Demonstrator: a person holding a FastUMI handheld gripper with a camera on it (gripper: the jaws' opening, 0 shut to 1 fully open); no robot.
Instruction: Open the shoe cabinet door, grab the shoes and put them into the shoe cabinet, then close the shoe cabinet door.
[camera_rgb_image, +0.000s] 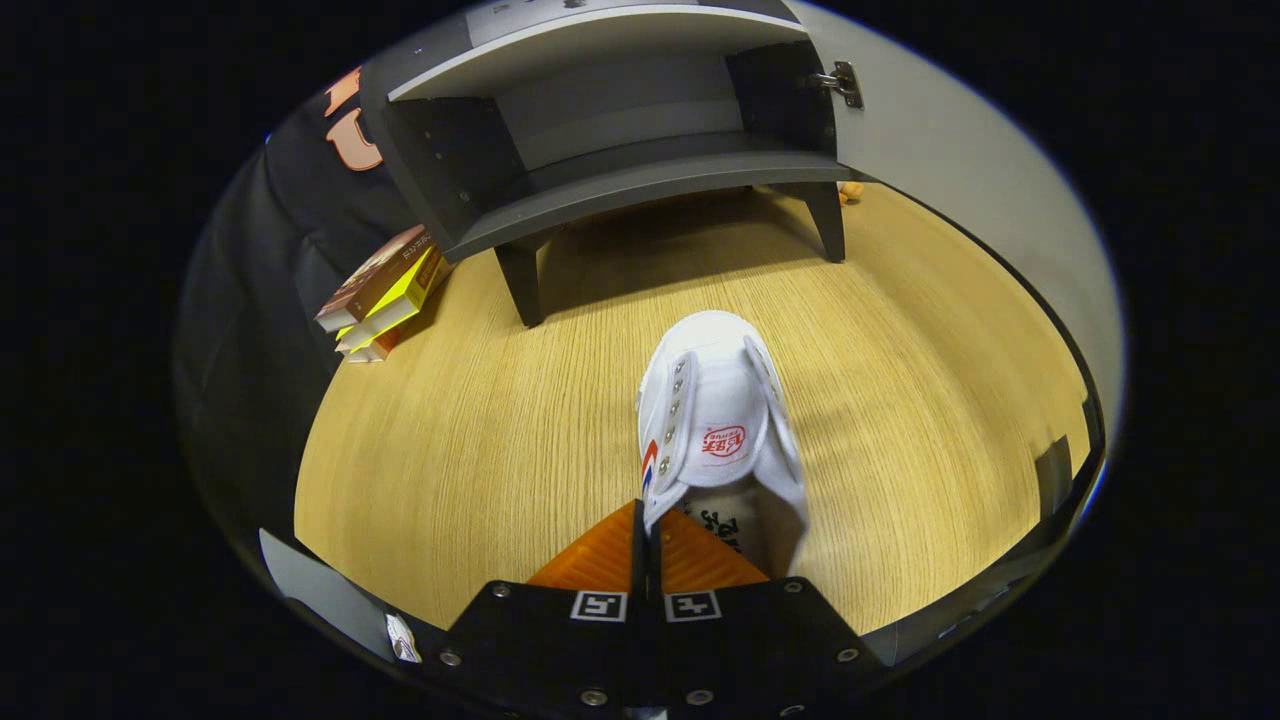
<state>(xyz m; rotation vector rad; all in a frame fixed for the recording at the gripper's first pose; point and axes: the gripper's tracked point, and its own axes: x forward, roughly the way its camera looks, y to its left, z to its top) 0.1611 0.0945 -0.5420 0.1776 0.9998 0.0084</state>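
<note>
A white canvas shoe (715, 420) with a red logo on its tongue hangs just ahead of my fingers, toe pointing away toward the cabinet. My gripper (648, 530) is shut on the shoe's left side wall near the heel opening, the thin canvas pinched between both pads. The grey shoe cabinet (620, 180) stands beyond the shoe on short dark legs. Its door (960, 150) is swung open to the right, hinge visible, and the inner shelf is bare.
The wooden floor (480, 430) spreads under the shoe and up to the cabinet's legs. A stack of boxes (385, 290) leans against the black cloth wall left of the cabinet. A small orange thing (851, 190) lies behind the right leg.
</note>
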